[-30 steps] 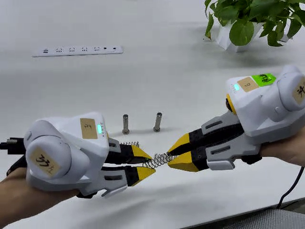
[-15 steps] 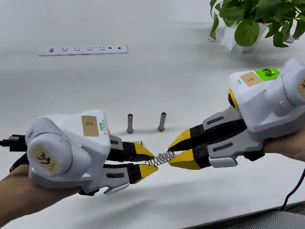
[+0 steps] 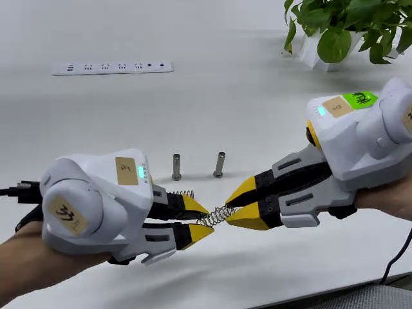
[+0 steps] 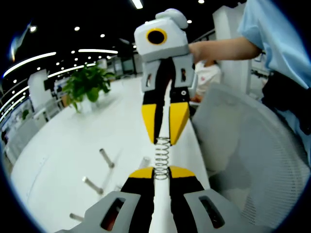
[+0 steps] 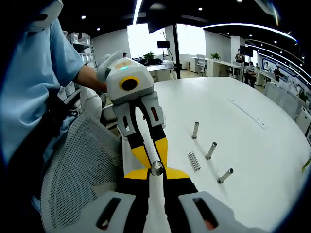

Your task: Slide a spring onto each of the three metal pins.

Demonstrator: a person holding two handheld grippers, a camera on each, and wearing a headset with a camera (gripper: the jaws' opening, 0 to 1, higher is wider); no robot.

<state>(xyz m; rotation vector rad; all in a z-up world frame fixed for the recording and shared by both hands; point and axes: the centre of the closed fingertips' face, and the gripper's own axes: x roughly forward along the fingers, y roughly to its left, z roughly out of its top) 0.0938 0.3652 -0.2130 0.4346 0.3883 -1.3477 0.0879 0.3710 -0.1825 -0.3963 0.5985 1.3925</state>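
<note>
No spring is threaded yet, so all three placements seem to remain. The left tool [image 3: 206,220] and right tool [image 3: 230,211] both clamp one spring [image 3: 216,216], held between their tips. Beyond the tips, the three pins [image 5: 211,150] stand bare, with a second spring [image 5: 194,161] lying beside them.

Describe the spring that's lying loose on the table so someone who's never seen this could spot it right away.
On the white table, find the row of three metal pins. The loose spring lies flat on the tabletop between that row and the left gripper. Unlike the held spring, gripped in the air by that gripper and the right gripper, it sits in neither's jaws.
</note>
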